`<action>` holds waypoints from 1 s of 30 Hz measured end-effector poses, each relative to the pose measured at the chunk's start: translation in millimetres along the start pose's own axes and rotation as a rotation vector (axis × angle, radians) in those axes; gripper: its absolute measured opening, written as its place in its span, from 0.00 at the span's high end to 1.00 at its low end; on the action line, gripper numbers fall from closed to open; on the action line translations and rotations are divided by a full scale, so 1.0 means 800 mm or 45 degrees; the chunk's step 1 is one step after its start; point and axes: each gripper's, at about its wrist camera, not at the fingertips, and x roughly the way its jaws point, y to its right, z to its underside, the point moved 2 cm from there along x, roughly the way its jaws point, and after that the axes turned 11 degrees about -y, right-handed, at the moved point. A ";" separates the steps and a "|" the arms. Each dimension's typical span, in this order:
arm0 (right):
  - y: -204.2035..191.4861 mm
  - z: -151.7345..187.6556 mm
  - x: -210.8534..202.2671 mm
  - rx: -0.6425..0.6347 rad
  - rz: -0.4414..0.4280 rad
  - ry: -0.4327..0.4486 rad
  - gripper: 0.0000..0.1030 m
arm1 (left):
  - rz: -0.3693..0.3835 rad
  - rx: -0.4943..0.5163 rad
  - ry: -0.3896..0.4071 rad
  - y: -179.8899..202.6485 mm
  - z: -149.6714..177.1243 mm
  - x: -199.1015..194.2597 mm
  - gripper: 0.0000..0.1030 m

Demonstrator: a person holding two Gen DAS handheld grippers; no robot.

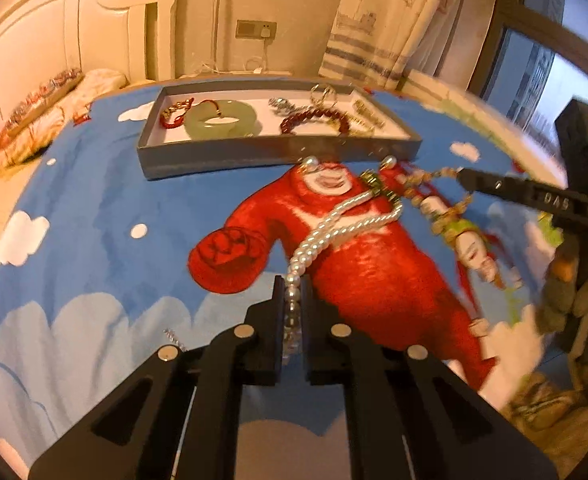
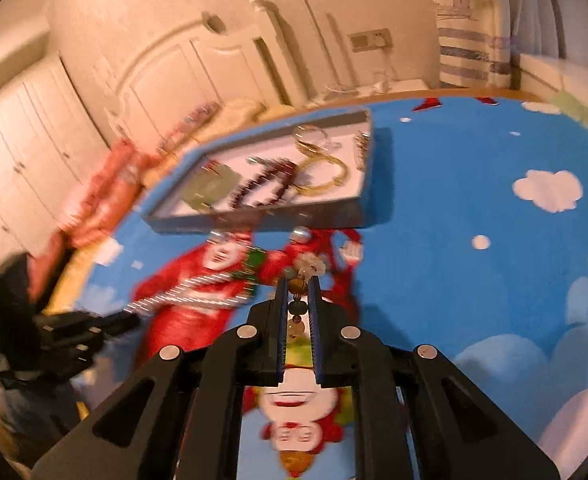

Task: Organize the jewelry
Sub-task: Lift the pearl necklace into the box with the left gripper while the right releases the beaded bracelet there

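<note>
The left gripper (image 1: pixel 293 286) is clamped on a white pearl necklace (image 1: pixel 336 226) lying on the blue cartoon-print bedspread (image 1: pixel 113 208) — just short of the shallow grey jewellery tray (image 1: pixel 277 152). The right gripper (image 2: pixel 298 286) pinches a strand of mixed amber-and-pale beads (image 2: pixel 300 284), also just before the tray. Inside it lie a pale green jade bangle (image 1: pixel 219 120) and a dark red bead bracelet (image 1: pixel 314 118).

The way straight ahead is barred by a shallow grey cardboard tray (image 1: pixel 277 152), already crowded with bracelets and a pale green jade ring (image 1: pixel 219 119). Just before its near wall, the blue cartoon-printed bed cover (image 1: pixel 105 208) is crossed by a white pearl necklace (image 1: pixel 334 228) and a mixed bead strand (image 1: pixel 434 184). Open cover is left on the tray's left and right.
</note>
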 end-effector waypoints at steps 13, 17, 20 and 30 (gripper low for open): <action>-0.008 0.002 -0.043 0.039 -0.236 0.091 0.89 | 0.137 -0.016 0.123 0.023 -0.013 -0.049 0.93; -0.013 -0.003 -0.060 0.016 -0.244 0.133 0.89 | 0.129 0.011 0.196 0.028 -0.029 -0.074 0.93; -0.017 -0.004 -0.070 -0.002 -0.249 0.158 0.89 | 0.112 0.046 0.248 0.034 -0.043 -0.093 0.93; -0.027 -0.011 -0.086 -0.047 -0.249 0.203 0.89 | 0.059 0.114 0.357 0.043 -0.076 -0.130 0.93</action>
